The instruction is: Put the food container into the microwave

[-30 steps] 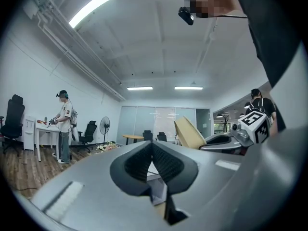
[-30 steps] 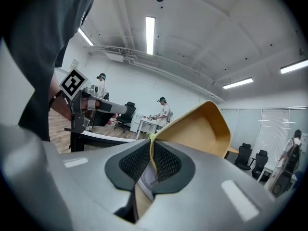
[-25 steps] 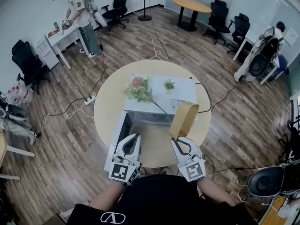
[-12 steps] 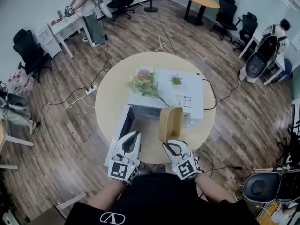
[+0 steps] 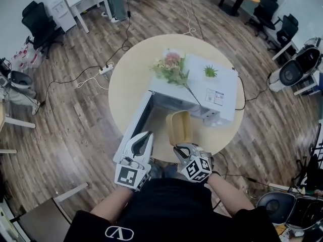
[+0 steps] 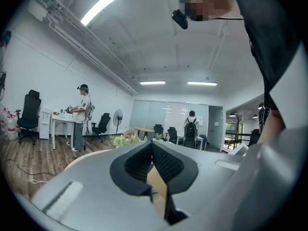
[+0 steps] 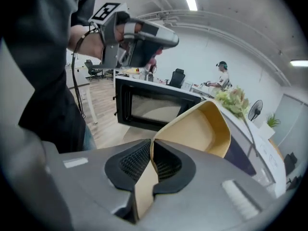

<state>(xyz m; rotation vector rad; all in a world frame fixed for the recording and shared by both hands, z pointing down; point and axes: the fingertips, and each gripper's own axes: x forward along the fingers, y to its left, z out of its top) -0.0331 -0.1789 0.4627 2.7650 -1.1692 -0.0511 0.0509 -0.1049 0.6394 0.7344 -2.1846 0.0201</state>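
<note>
- Right tongs (image 7: 151, 150) grip the rim of the tan, oval paper food container (image 7: 197, 129), which is tipped up on edge.
- Left tongs (image 6: 151, 146) are pressed together with nothing between them.
- The container hangs just in front of the open white microwave (image 5: 217, 87), not yet inside.
- The microwave stands on the round, pale wooden bench (image 5: 128, 79).
</note>
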